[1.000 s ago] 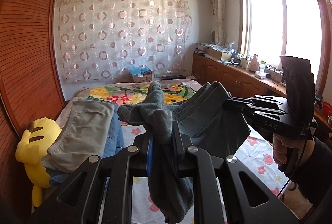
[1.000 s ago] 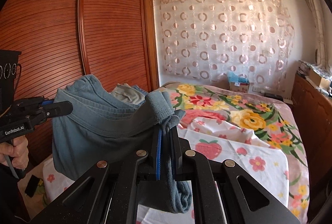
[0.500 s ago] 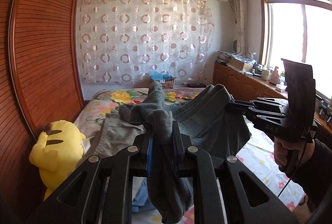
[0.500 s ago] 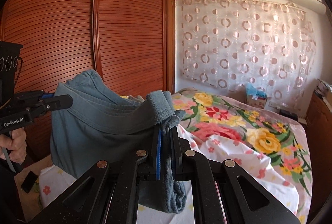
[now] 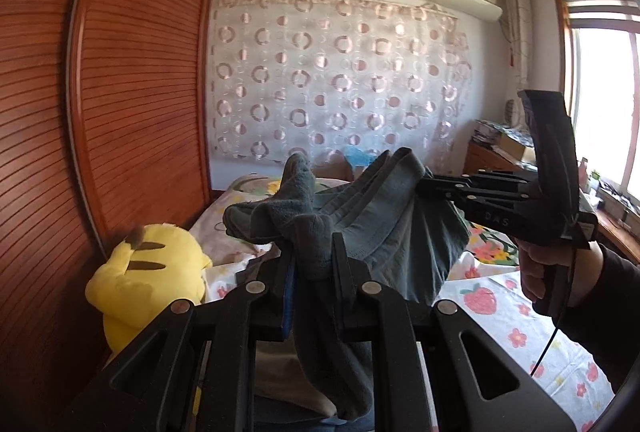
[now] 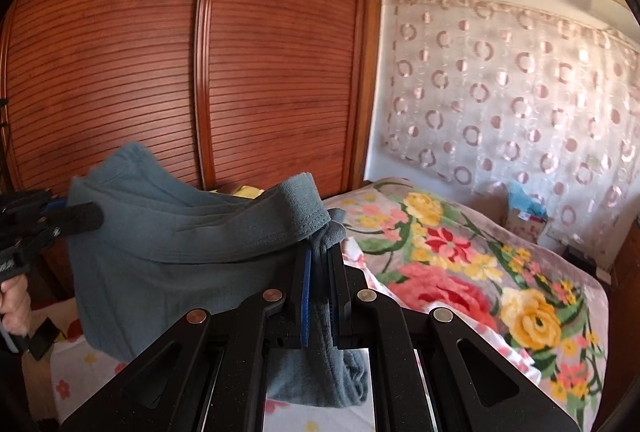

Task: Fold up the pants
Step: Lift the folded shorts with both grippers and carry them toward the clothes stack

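Note:
Grey-blue pants (image 5: pixel 384 232) hang in the air between my two grippers, held up above the bed. My left gripper (image 5: pixel 314 252) is shut on one end of the waistband, with a bunch of cloth sticking up past the fingers. My right gripper (image 6: pixel 318 256) is shut on the other end of the pants (image 6: pixel 180 252). In the left wrist view the right gripper (image 5: pixel 424 188) comes in from the right. In the right wrist view the left gripper (image 6: pixel 92 218) comes in from the left. The rest of the pants droops below.
The bed (image 6: pixel 460 272) has a floral blanket and a strawberry-print sheet (image 5: pixel 500 312). A yellow plush toy (image 5: pixel 148 280) sits at the bed's left edge by the wooden wardrobe (image 5: pixel 120 92). Folded clothes (image 5: pixel 288 384) lie beneath my left gripper. A wooden cabinet (image 5: pixel 492 160) stands under the window.
Both grippers have risen with the pants and swung left. The wardrobe fills more of both views and the folded clothes pile has dropped below my left gripper.

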Demonstrator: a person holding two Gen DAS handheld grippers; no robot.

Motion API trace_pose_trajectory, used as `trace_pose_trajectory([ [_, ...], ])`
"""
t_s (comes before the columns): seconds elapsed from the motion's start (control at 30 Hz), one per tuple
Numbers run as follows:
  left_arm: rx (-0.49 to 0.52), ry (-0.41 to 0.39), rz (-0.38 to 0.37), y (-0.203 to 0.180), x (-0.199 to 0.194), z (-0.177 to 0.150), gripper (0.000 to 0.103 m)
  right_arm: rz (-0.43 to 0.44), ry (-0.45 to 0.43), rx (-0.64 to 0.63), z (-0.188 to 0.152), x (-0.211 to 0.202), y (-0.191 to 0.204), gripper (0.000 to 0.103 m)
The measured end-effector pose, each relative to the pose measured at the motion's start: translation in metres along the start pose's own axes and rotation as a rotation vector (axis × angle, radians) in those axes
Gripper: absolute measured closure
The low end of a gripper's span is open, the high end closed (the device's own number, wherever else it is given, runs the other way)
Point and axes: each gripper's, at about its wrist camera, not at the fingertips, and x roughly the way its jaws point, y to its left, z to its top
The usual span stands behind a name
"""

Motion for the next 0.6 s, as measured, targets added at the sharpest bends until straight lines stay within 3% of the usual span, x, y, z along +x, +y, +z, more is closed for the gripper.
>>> trace_pose_trajectory([
  [0.27, -0.08, 0.065, 0.064, 0.034, 0.02, -0.016, 0.087, 0.044, 0.059, -0.093, 0.018, 0.062, 0.001, 0.096],
  [0.6, -0.137, 0.115, 0.101, 0.051, 0.029, -0.041, 0.087, 0.077, 0.072, -0.108, 0.019, 0.087, 0.007, 0.096],
])
